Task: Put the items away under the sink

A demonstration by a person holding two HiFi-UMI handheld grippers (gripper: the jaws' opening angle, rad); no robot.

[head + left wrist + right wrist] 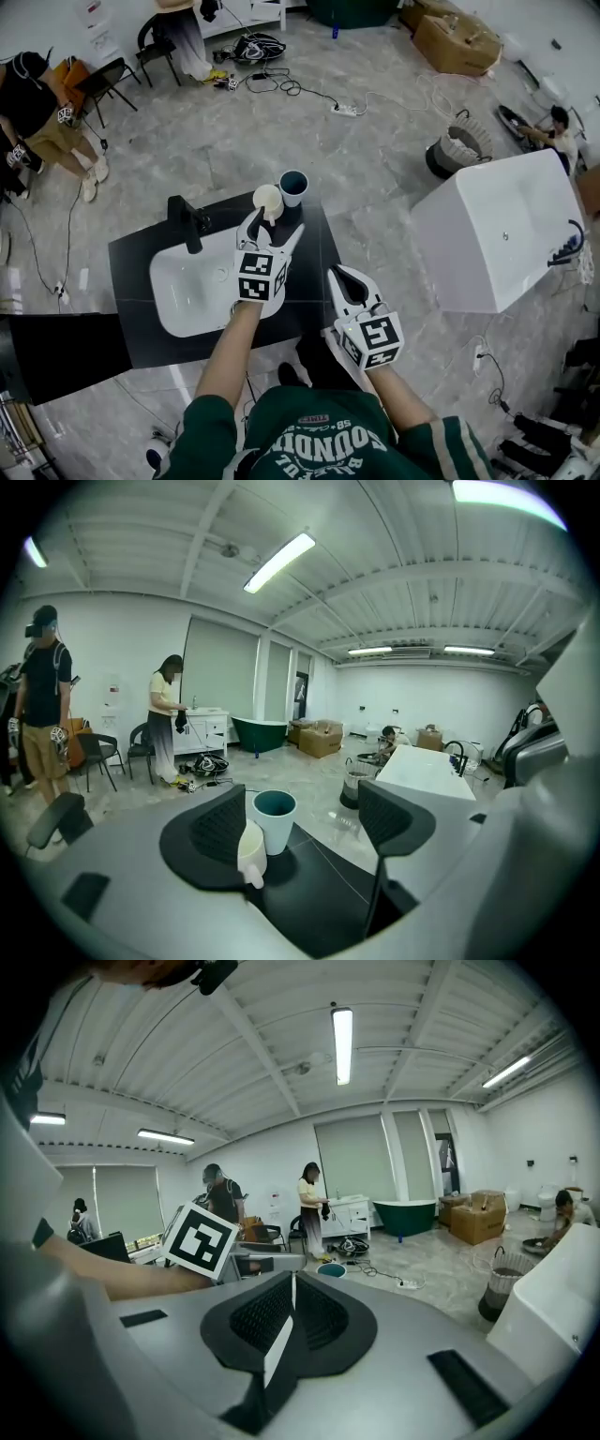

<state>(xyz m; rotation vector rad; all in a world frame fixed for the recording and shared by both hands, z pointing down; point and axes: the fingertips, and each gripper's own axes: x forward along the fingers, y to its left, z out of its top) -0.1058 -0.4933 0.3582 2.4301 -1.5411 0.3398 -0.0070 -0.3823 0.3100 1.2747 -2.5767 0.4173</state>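
At mid-frame in the head view, the left gripper (pixel 272 228) has its jaws wide, apparently lined up to take the cream container (pixel 267 199). The container stands just ahead by the left jaw, beside the teal cup (pixel 293 186) at the dark counter's (pixel 131 267) upper edge. Lower right, the right gripper (pixel 345 281) hangs closed and empty, likely in reserve.

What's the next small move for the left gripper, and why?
Probably nudge the left gripper sideways and forward until the cream cup is centred between its jaws. They stand apart with nothing gripped. The cup sits off-centre at the left pad, with the teal cup just behind it.
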